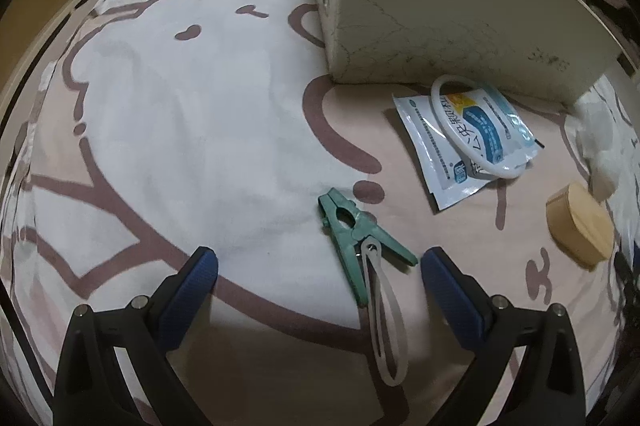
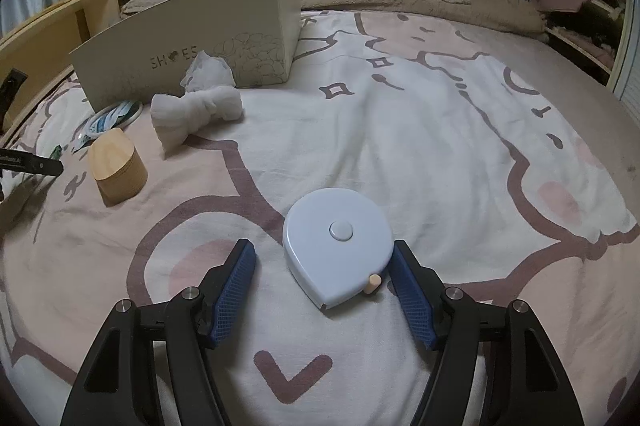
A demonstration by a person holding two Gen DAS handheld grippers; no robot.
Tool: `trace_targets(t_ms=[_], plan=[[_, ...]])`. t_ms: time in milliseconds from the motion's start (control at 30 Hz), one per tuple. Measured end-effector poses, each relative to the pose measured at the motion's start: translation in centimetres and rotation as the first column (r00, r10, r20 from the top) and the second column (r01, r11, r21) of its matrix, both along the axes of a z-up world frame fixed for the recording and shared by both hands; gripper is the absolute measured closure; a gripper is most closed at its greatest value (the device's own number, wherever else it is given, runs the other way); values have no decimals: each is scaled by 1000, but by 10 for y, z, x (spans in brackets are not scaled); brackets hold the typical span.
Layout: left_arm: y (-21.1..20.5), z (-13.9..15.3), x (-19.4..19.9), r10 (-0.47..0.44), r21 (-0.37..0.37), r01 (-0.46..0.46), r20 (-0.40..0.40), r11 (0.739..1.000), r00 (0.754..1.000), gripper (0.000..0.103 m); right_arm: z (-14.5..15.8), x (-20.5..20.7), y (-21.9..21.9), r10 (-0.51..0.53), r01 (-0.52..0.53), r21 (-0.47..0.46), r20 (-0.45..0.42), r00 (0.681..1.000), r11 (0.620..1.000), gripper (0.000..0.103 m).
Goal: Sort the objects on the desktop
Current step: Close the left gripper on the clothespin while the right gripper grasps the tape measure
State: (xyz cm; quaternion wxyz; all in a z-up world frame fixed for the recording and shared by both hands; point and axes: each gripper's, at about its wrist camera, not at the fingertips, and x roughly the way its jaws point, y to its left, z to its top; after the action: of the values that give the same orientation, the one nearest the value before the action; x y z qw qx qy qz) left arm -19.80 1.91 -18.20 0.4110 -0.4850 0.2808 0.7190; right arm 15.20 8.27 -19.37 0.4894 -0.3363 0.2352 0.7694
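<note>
One green clip [image 1: 360,238], one white ring [image 1: 472,130], two sachets [image 1: 452,146]

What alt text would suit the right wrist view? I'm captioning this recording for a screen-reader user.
The right gripper straddles a pale blue teardrop-shaped tape measure on a pink-and-white cartoon bedspread; its right pad touches the case, its left pad stands clear. Behind on the left lie a wooden block, a knotted white cloth and a cream shoebox.
</note>
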Motion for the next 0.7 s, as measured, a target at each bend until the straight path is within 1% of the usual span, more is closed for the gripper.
trace_targets(t_ms=[100,133,267,300,367,400,467,500,567,633,700], plan=[[-1,1,3,-14,5,14,-8,1000,1000,4,0,-1,-1,-2,2,4,10,1000,1000,33],[-2,1,4,-21,8,21,-12,1000,1000,6,0,-1,-1,-3,3,6,11,1000,1000,33],[-4,6,7,-37,22,37,-18,999,999,21,0,0,-2,-3,3,5,5,1000,1000,33],[-4,8,9,-40,23,41,-21,999,999,23,0,0,-1,-3,3,4,3,1000,1000,33],[-2,10,8,-46,25,47,-20,999,999,32,0,0,-2,-3,3,5,1,1000,1000,33],[-1,11,9,-51,27,51,-20,998,999,35,0,0,-2,-3,3,5,1,1000,1000,33],[0,14,11,-57,28,57,-20,998,998,47,0,0,-2,-3,3,6,-2,1000,1000,33],[0,15,12,-59,27,60,-21,998,998,50,1,0,-2,-3,3,7,-3,1000,1000,33],[1,17,14,-68,27,69,-19,997,997,59,1,0,-2,-3,3,6,-5,1000,1000,34],[2,18,17,-77,24,78,-23,997,997,64,1,0,-2,-3,3,8,-6,1000,1000,34],[2,19,20,-85,17,86,-32,996,996,66,1,1,-2,-3,3,7,-10,1000,1000,36]])
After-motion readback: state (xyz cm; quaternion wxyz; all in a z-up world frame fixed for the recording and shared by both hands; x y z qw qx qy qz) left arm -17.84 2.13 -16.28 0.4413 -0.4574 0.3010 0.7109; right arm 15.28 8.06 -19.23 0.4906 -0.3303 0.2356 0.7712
